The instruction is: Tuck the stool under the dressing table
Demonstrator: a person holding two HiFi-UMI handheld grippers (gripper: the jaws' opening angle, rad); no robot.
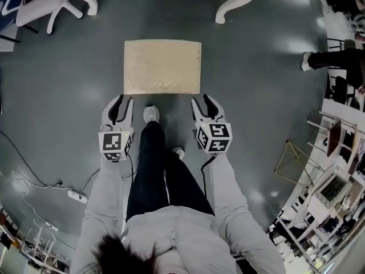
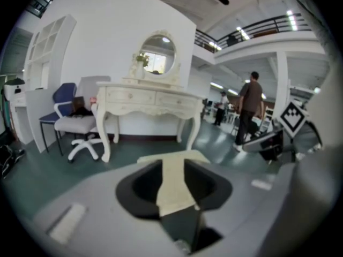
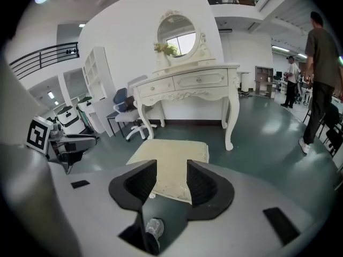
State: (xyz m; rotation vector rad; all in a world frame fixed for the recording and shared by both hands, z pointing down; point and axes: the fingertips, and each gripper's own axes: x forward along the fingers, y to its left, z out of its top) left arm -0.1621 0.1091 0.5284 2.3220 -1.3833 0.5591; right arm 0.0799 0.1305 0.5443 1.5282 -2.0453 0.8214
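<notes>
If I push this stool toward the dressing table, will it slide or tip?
The stool probably slides readily, since the floor looks smooth and glossy. Its wide rectangular top suggests little risk of tipping. The cushioned top may give slightly if it is gripped.

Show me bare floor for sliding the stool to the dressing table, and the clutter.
Bare floor between the stool and the dressing table legs, and either side of the stool. Crowded: office chair top left, racks along the right.
</notes>
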